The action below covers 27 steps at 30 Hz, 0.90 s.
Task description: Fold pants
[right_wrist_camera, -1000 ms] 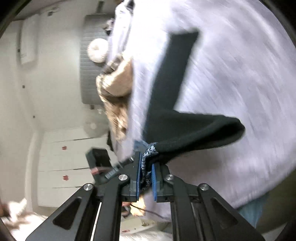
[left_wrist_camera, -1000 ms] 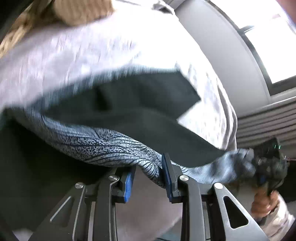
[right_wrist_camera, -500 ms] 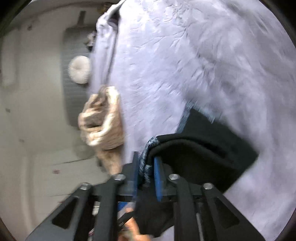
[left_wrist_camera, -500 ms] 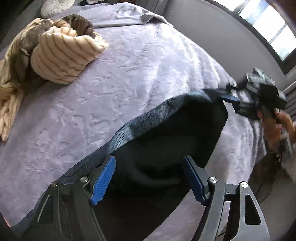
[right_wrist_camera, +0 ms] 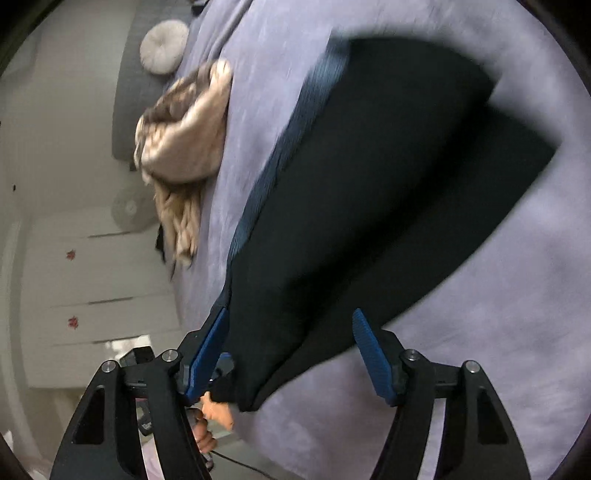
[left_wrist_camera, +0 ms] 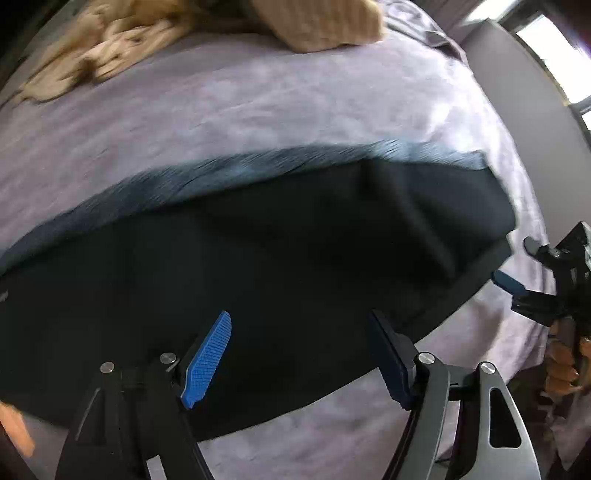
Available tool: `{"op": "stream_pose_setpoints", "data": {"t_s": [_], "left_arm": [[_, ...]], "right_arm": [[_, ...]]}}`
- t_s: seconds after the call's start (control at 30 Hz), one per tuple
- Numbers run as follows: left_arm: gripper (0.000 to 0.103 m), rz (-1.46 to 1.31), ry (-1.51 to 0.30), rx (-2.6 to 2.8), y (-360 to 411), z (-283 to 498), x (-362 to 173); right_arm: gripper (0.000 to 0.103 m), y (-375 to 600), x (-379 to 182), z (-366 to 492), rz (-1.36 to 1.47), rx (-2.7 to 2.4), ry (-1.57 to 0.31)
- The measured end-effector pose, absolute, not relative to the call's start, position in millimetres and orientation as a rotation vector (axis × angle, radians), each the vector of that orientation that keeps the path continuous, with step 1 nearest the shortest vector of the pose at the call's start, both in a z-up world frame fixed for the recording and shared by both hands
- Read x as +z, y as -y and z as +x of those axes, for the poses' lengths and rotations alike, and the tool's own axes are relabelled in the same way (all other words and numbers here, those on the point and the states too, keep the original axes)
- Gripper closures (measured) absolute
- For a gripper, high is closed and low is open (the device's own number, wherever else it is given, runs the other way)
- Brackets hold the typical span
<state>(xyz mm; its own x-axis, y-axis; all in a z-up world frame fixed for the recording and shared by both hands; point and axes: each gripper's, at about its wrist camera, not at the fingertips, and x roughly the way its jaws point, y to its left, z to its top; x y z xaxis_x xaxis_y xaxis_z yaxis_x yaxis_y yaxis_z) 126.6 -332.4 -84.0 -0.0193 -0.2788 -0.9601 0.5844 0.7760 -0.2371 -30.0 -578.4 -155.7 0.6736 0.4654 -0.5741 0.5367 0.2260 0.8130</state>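
Left gripper [left_wrist_camera: 299, 354] fingers spread, empty; right gripper [right_wrist_camera: 291, 354] jaws opening, cloth between but unpinched. Pants [left_wrist_camera: 258, 266] lie flat on the bed [left_wrist_camera: 258, 110]: light, limp, will sag. Pinch the patterned waistband [right_wrist_camera: 280, 155] edge or hem corners. Beige blanket [left_wrist_camera: 317, 26] beyond.

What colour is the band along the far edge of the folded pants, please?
The band is blue-grey with a fine pattern; the right wrist view shows it best.
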Motion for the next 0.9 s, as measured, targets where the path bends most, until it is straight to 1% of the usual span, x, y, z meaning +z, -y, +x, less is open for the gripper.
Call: {"op": "stream_pose_setpoints", "data": {"t_s": [0.1, 0.23, 0.27, 0.3, 0.33, 0.37, 0.47, 0.53, 0.57, 0.63, 0.67, 0.73, 0.77, 0.8, 0.83, 0.87, 0.9], "left_arm": [[0.027, 0.292, -1.437, -0.642, 308, 127, -95], [0.027, 0.284, -1.442, -0.564, 274, 136, -118], [0.027, 0.261, -1.443, -0.575, 269, 137, -121], [0.027, 0.253, -1.438, -0.589, 267, 138, -123], [0.027, 0.266, -1.436, -0.596, 268, 137, -123], [0.027, 0.279, -1.435, -0.601, 268, 137, -121], [0.027, 0.26, -1.43, -0.647, 262, 135, -107], [0.027, 0.245, -1.436, -0.673, 252, 134, -99], [0.027, 0.25, -1.448, -0.676, 248, 133, -101], [0.027, 0.294, -1.478, -0.66, 241, 133, -109], [0.027, 0.321, -1.487, -0.651, 240, 133, -112], [0.027, 0.339, -1.462, -0.655, 242, 132, -106], [0.027, 0.334, -1.444, -0.66, 244, 134, -102], [0.027, 0.327, -1.431, -0.661, 246, 138, -99], [0.027, 0.319, -1.424, -0.655, 249, 142, -98], [0.027, 0.311, -1.42, -0.648, 253, 145, -98], [0.027, 0.301, -1.415, -0.64, 258, 150, -99]], "right_arm": [[0.032, 546, -169, -16, 1.433, 0.0, -0.92], [0.036, 524, -179, 7, 1.365, -0.001, -0.957], [0.038, 523, -181, 13, 1.355, -0.014, -0.954], [0.052, 524, -183, 16, 1.354, -0.03, -0.954], [0.068, 525, -184, 20, 1.352, -0.049, -0.965], [0.094, 526, -186, 24, 1.342, -0.085, -0.997], [0.095, 521, -165, 19, 1.348, -0.058, -0.95], [0.095, 511, -149, 7, 1.293, -0.046, -0.962], [0.095, 506, -151, 0, 1.273, -0.067, -0.996], [0.094, 504, -173, -8, 1.244, -0.146, -1.093], [0.094, 507, -184, -12, 1.308, -0.138, -1.085], [0.089, 515, -183, -20, 1.389, -0.134, -1.037], [0.079, 520, -171, -25, 1.364, -0.143, -1.005], [0.073, 529, -156, -31, 1.309, -0.158, -0.975], [0.061, 535, -148, -36, 1.281, -0.176, -0.953], [0.052, 550, -134, -47, 1.243, -0.238, -0.907], [0.052, 564, -128, -57, 1.227, -0.303, -0.874]]}}
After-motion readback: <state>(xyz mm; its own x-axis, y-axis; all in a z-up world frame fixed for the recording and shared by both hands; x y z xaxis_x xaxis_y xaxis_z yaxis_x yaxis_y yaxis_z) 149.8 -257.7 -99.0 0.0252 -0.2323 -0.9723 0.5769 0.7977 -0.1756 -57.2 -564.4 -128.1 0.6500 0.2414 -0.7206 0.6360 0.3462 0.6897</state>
